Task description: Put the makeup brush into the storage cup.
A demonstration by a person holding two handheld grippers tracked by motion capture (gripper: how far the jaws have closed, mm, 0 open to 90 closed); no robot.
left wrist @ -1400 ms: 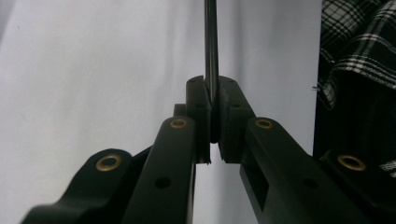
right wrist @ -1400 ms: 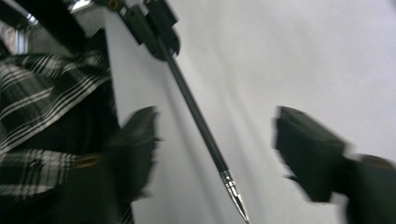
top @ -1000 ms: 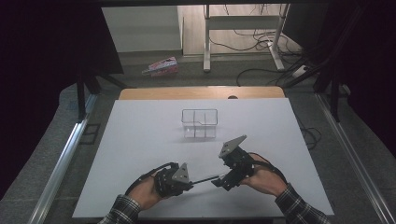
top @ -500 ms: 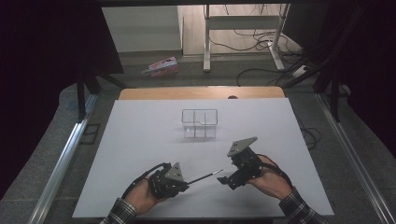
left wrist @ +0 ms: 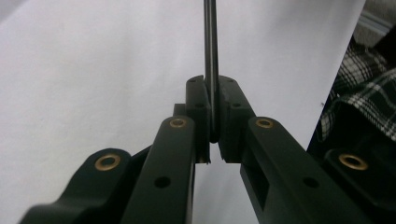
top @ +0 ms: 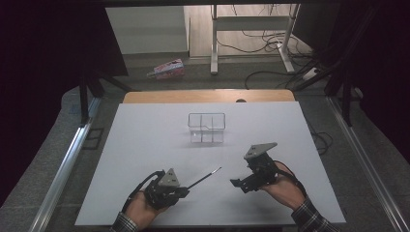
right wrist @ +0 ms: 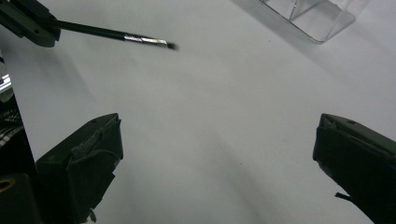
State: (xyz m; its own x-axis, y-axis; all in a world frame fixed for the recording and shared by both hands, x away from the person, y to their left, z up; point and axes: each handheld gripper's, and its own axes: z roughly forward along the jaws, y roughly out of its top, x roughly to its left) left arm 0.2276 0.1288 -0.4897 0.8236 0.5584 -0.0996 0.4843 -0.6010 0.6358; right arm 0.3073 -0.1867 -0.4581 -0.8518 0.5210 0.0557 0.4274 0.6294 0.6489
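A thin black brush (top: pixel 205 176) with a silver ferrule sticks out up and to the right from my left gripper (top: pixel 183 189), which is shut on its handle near the table's front left. In the left gripper view the handle (left wrist: pixel 210 46) runs straight up from between the pressed pads of the left gripper (left wrist: pixel 212 100). My right gripper (top: pixel 240 183) stands open at the front right, a short gap from the brush tip. Between its wide jaws (right wrist: pixel 219 154) is bare white table, with the brush (right wrist: pixel 112 33) at upper left. A clear divided box (top: pixel 207 128) stands mid-table.
The white table top (top: pixel 145 145) has a wooden strip (top: pixel 208 95) along its far edge. A corner of the clear box (right wrist: pixel 317 16) lies ahead of the right gripper. Beyond the table, a pink packet (top: pixel 167 69), cables and a metal frame are on the floor.
The two grippers have drawn apart. The right one moved to the right, away from the brush tip; the left one slid slightly left and nearer with the brush.
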